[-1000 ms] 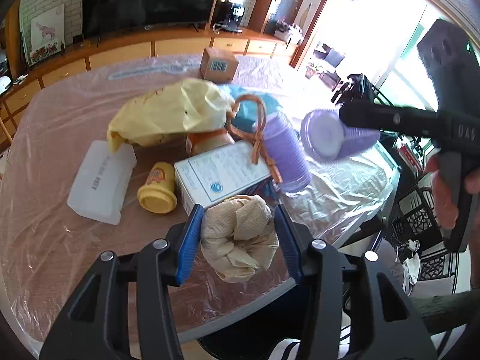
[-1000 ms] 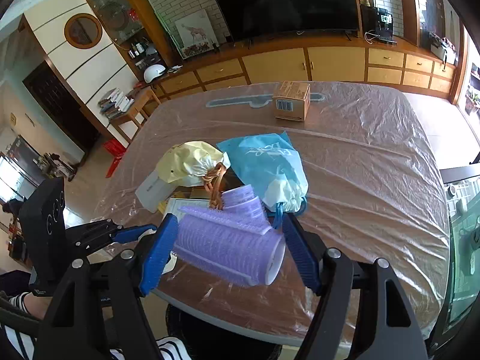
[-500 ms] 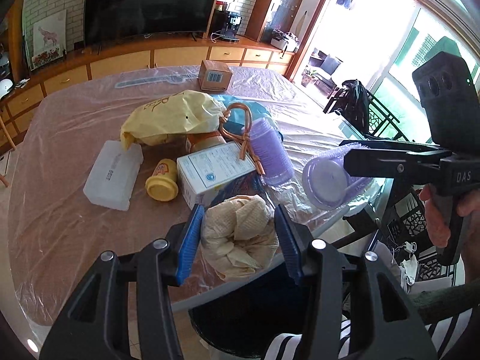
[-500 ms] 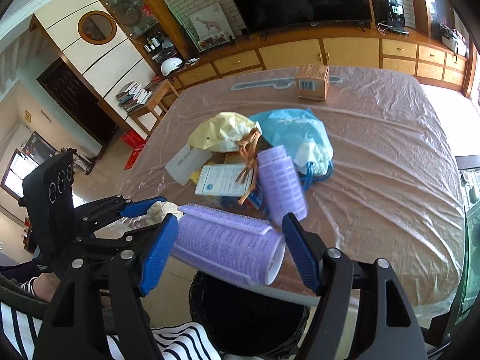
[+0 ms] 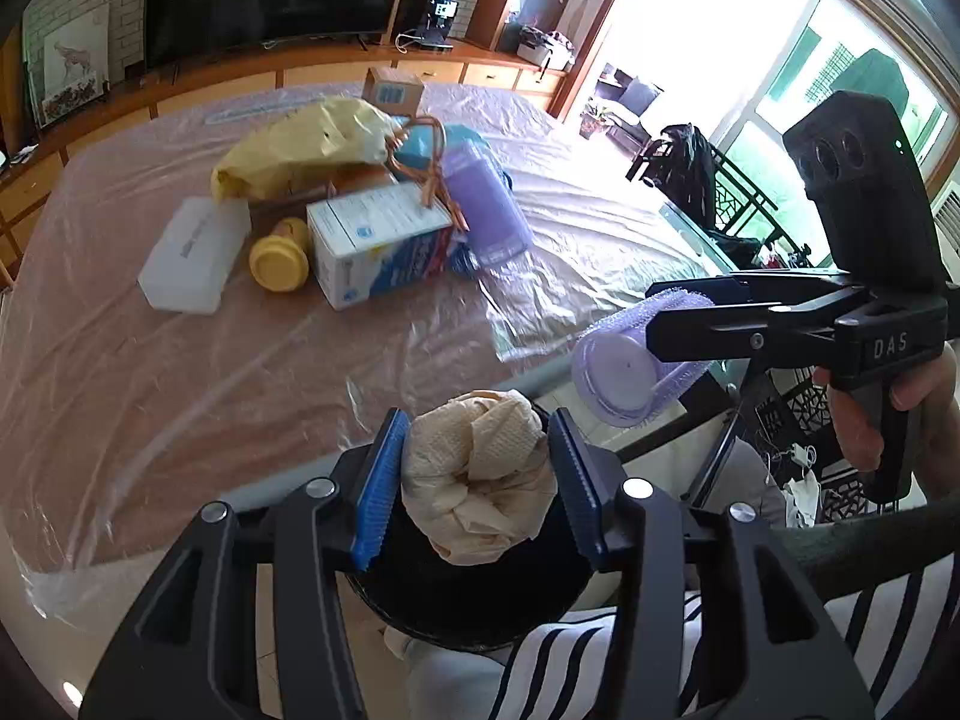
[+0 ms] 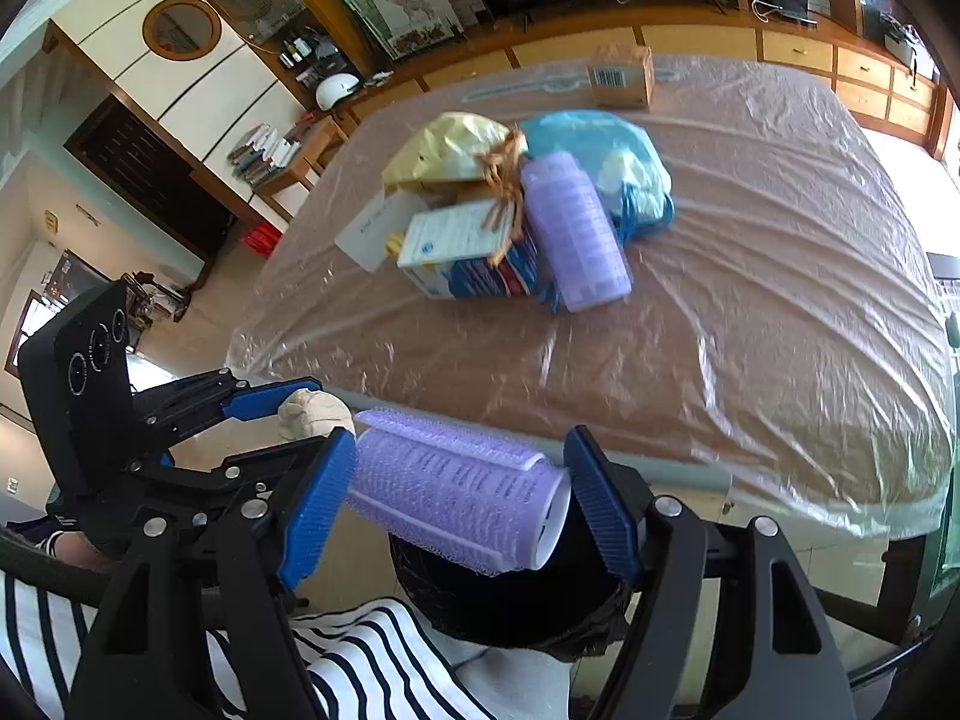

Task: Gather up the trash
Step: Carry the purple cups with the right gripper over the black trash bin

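Observation:
My left gripper (image 5: 477, 483) is shut on a crumpled beige paper wad (image 5: 480, 474), hanging past the table's near edge above a black-lined bin (image 5: 468, 600). My right gripper (image 6: 459, 495) is shut on a purple hair roller (image 6: 456, 489), held end to end, also over the black bin (image 6: 510, 606). In the left wrist view the right gripper (image 5: 672, 330) and its roller (image 5: 624, 372) hang at the right. In the right wrist view the left gripper (image 6: 288, 414) with its wad (image 6: 315, 414) shows at the left. A second purple roller (image 6: 573, 234) lies on the table.
A plastic-covered table (image 5: 180, 372) carries a yellow bag (image 5: 306, 147), a blue bag (image 6: 594, 138), a white-and-blue carton (image 5: 378, 240), a yellow bottle (image 5: 279, 252), a white plastic case (image 5: 192, 246) and a cardboard box (image 6: 621, 75). A striped sleeve (image 6: 372, 660) lies below.
Both grippers have drawn back from the pile toward the table's near edge, each keeping its load. They now hang past the edge, above the black bin.

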A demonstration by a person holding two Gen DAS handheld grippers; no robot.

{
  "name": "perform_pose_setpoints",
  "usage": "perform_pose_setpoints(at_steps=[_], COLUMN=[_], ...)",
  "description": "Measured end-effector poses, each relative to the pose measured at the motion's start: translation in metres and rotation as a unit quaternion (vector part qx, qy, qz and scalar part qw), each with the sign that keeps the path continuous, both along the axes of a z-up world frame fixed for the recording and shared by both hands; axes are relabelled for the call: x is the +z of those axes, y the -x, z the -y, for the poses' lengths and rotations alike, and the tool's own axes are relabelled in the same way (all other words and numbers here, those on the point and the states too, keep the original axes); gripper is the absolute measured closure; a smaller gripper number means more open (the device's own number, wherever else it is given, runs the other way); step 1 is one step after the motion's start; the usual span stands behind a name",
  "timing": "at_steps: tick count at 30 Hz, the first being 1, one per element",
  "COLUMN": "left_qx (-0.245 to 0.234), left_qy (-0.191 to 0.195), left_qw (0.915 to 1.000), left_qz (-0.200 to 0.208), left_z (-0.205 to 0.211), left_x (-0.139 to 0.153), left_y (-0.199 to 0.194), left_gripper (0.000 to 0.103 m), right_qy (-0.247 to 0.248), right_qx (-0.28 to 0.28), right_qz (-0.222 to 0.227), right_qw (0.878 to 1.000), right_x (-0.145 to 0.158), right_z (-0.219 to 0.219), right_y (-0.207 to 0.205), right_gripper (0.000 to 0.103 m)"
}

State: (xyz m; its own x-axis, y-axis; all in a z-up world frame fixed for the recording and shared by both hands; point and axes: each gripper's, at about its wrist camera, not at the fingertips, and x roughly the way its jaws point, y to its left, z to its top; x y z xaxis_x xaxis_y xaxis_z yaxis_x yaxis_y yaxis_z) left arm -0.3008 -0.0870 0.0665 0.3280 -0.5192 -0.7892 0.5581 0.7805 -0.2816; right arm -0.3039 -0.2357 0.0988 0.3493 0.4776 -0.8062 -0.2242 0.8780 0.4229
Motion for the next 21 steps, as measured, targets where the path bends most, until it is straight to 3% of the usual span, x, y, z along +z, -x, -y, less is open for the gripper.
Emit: perform_pose_setpoints(at_steps=[21], left_qx=[-0.047], left_qy=[-0.031], left_qw=[0.9981], left_qz=[-0.027], left_z=[0.011], left_x=[-0.058], left_y=[0.012], left_gripper=[0.053], right_qy=[0.055], right_qx=[-0.019], right_qz=[-0.045], right_qw=[0.997], right_x=[-0.064], right_z=[-0.01], right_y=[0.015], right_gripper=[0.032])
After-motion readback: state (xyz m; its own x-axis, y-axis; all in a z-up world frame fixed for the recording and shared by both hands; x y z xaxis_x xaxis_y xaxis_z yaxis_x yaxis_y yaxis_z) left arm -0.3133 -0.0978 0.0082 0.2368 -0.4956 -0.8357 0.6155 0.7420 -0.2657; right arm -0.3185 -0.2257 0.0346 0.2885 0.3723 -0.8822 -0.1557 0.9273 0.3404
